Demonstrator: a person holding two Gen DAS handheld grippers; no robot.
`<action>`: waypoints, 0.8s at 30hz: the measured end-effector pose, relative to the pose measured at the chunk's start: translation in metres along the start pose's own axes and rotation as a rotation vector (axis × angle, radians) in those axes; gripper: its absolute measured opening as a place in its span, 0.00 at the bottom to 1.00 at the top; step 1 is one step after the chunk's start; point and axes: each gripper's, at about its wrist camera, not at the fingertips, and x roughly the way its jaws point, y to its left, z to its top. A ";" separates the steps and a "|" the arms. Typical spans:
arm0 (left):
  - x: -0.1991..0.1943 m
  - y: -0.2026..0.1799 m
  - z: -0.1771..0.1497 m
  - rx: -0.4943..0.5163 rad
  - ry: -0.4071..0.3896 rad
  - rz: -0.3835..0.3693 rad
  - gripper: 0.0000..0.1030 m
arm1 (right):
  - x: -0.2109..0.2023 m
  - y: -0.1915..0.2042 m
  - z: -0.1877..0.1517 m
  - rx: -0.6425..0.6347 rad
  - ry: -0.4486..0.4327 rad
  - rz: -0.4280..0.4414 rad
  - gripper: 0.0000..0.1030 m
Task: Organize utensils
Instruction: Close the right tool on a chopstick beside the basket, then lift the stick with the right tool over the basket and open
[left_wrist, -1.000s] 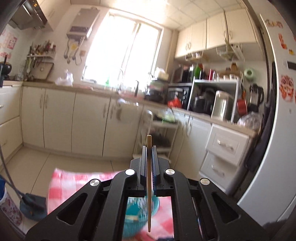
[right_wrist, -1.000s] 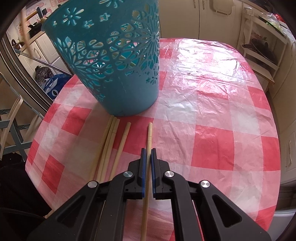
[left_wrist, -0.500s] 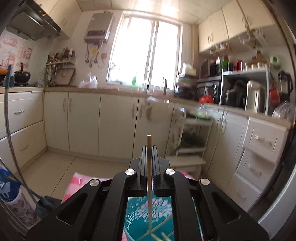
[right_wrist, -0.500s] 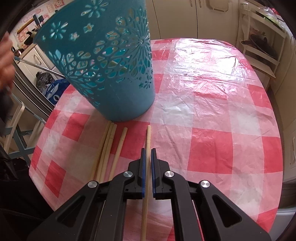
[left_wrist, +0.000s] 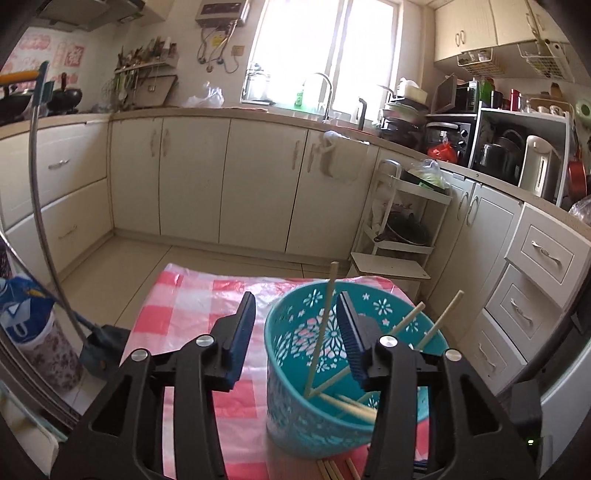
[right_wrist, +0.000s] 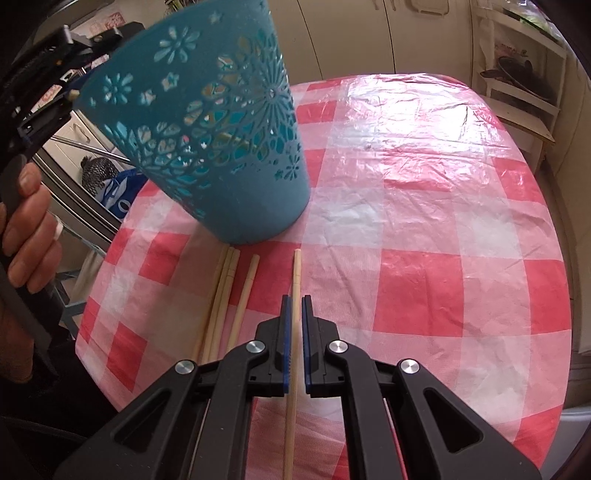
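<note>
Covering the round surface (right_wrist: 424, 206) is a red-and-white checked plastic cloth, and at its 10 o'clock edge in the right wrist view stands the teal basket (right_wrist: 207, 129), perforated with flower cut-outs. A second ago the left gripper (left_wrist: 295, 334) pinched one chopstick upright above that basket; now its fingers are spreading, nothing is between them, and the released chopstick (left_wrist: 322, 328) leans inside the basket with its tip against the floor of it, joining several others that rest against the rim toward 2 o'clock. I judge that one more utensil is put away and the left hand is free for the next. Its gripper tilts gently downward over the basket's near rim, lower than it was a second ago, and the person's left hand (right_wrist: 26, 225) shows at 9 o'clock in the right wrist view.

The right gripper (right_wrist: 293, 332) points steeply down at the surface, its fingers pressed on a single chopstick (right_wrist: 296, 273) lying flat, just as before. Four loose chopsticks (right_wrist: 229, 295) lie at its 10 o'clock, just beside the basket's base.
</note>
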 end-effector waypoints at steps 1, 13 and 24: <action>-0.001 0.001 -0.002 -0.011 0.010 -0.005 0.43 | 0.001 0.001 0.000 -0.002 0.001 -0.007 0.08; -0.024 0.006 -0.037 -0.065 0.064 -0.043 0.48 | 0.019 0.023 0.004 -0.084 -0.004 -0.096 0.06; -0.043 0.008 -0.032 -0.055 -0.031 0.016 0.54 | -0.082 -0.009 0.017 0.163 -0.464 0.135 0.05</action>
